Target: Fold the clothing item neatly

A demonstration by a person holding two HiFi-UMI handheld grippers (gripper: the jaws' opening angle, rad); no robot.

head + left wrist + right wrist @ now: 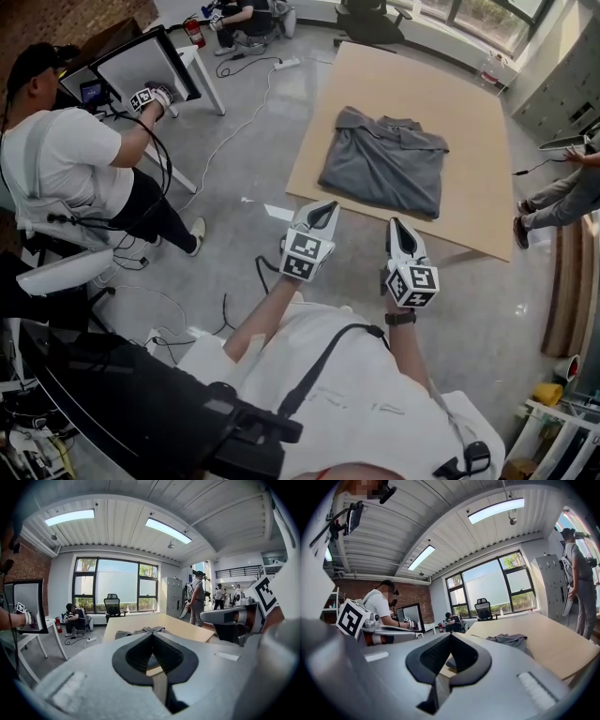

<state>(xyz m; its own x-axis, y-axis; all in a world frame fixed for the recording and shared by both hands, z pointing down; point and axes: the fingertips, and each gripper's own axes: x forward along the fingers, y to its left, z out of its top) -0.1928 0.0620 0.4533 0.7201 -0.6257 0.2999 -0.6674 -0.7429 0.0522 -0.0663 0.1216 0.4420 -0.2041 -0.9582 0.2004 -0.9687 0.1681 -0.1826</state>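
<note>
A grey collared shirt (386,169) lies folded into a rough rectangle on the light wooden table (403,84), near its front edge. It shows low and flat in the left gripper view (140,632) and the right gripper view (511,640). My left gripper (330,205) hovers just off the table's near edge, shut, with nothing between its jaws. My right gripper (393,224) hangs beside it, also shut and empty. Both point toward the shirt and stay short of it.
A seated person in a white shirt (66,159) works at a white desk (192,66) to the left. Another person (562,197) stands at the table's right side. Cables (234,122) run over the grey floor. An office chair (370,23) stands behind the table.
</note>
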